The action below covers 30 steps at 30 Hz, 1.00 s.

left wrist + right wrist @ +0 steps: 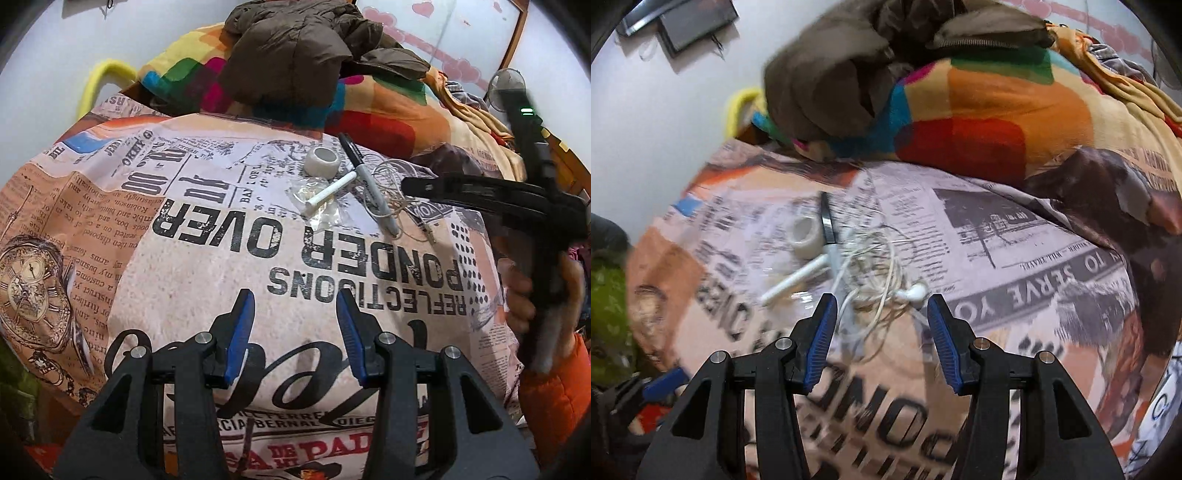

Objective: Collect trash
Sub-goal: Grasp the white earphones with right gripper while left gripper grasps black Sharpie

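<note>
A small heap lies on the newspaper-print bedcover (207,280): a white tape roll (320,158), a black marker (364,177), a white stick (328,197) on a clear plastic wrapper (325,216), and a tangled white earphone cable (391,192). My left gripper (294,295) hovers open well short of the heap, with nothing between its fingers. A hand in an orange sleeve (554,387) holds my right gripper (404,184) at the heap's right side. In the blurred right wrist view, my right gripper (882,297) stands open just above the earphone cable (882,258) and earbud (912,293); the pads do not press on it.
A brown jacket (295,51) lies on a multicoloured blanket (388,110) behind the heap. A yellow bar (99,77) and a white wall stand at the far left. The left gripper's blue pad (661,384) shows at the lower left of the right wrist view.
</note>
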{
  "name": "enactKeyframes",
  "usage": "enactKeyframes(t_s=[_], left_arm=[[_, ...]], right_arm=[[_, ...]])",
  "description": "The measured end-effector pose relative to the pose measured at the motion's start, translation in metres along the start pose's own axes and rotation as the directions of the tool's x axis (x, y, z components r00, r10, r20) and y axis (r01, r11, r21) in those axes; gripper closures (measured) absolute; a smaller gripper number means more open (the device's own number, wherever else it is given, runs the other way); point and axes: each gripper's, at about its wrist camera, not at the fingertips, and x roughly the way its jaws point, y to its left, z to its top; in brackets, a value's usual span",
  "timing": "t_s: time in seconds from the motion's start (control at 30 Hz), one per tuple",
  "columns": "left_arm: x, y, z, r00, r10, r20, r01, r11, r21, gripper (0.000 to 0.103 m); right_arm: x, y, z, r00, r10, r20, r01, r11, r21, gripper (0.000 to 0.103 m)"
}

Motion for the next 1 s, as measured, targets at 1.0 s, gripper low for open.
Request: enactKeyframes(t_s=[1.0], left_arm=[[0.045, -0.061, 0.038, 0.992, -0.124, -0.041, 0.116, 0.982, -0.148, 0.058]], right_arm=[[-0.054, -0.033, -0.099, 0.999, 0.029, 0.023, -0.026, 0.995, -0.091, 0.075]])
